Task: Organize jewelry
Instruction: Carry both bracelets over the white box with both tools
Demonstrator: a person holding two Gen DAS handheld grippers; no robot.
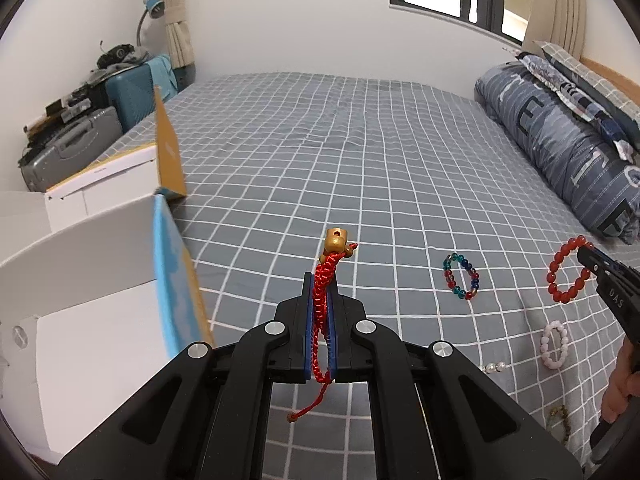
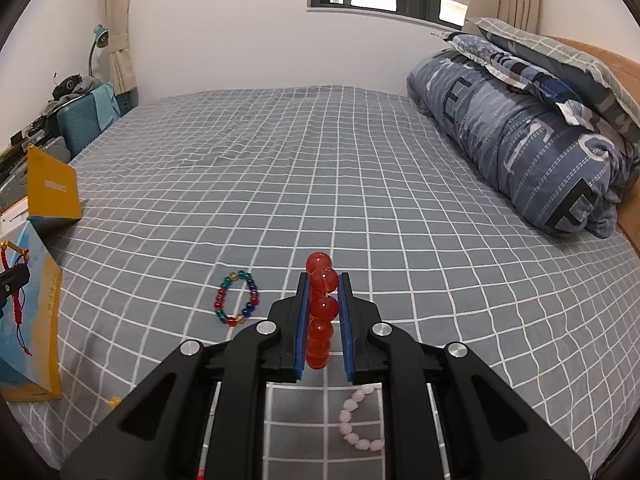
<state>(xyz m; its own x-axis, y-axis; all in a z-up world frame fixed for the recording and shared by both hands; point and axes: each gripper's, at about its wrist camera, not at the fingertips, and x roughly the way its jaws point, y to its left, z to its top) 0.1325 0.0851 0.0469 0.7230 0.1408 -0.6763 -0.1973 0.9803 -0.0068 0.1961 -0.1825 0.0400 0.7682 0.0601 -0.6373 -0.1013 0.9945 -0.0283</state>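
Observation:
My left gripper (image 1: 320, 280) is shut on a red braided cord bracelet (image 1: 325, 280) with a gold charm (image 1: 335, 241), held above the bed beside the open white box (image 1: 80, 280). My right gripper (image 2: 323, 278) is shut on a red bead bracelet (image 2: 320, 308), which also shows in the left wrist view (image 1: 564, 276) lifted off the sheet. A multicoloured bead bracelet (image 2: 237, 298) lies on the bed left of the right gripper. A pale pink bead bracelet (image 2: 356, 420) lies under the right gripper.
The grey checked bedsheet (image 2: 280, 180) spreads ahead. A rolled blue quilt (image 2: 520, 140) and pillows lie at the right. An orange-and-blue box lid (image 2: 48, 188) stands at the left edge. White pearls (image 1: 494, 367) and a brownish bead string (image 1: 560, 414) lie near the front.

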